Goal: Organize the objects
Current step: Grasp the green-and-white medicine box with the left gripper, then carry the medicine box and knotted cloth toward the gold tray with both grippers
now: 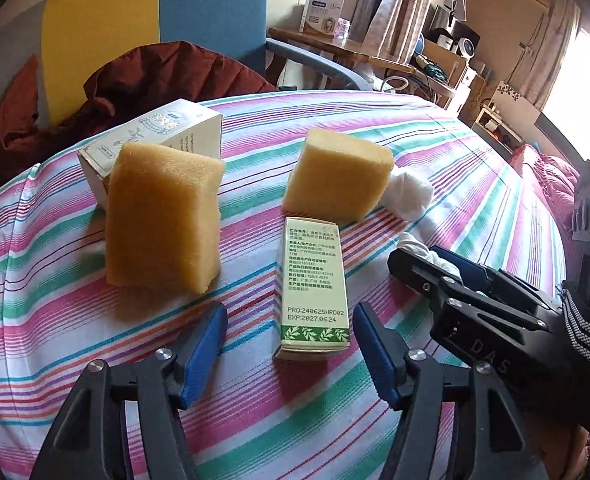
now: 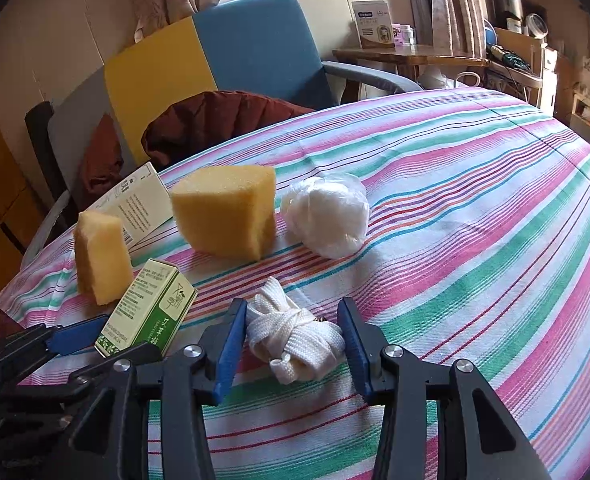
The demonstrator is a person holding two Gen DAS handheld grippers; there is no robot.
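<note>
A green-and-cream carton [image 1: 315, 284] lies on the striped sheet [image 1: 455, 168] between the fingertips of my left gripper [image 1: 291, 314]. Its blue pads stand clear of the carton on both sides, so it is open. My right gripper [image 2: 293, 306] is shut on a bundle of white strap [image 2: 295, 340], with both pads against it; the left wrist view shows that gripper [image 1: 417, 254] at the right. One yellow sponge [image 1: 163, 216] leans on a white box [image 1: 155, 136]. A second sponge [image 1: 339, 176] stands beside a white wad in clear plastic [image 2: 327, 216].
A blue-and-yellow chair [image 2: 255, 40] with a dark red jacket [image 2: 215, 120] stands past the bed's far edge. Behind it is a wooden desk [image 2: 407, 56] with a box on it. Shelves and clutter fill the right side of the room.
</note>
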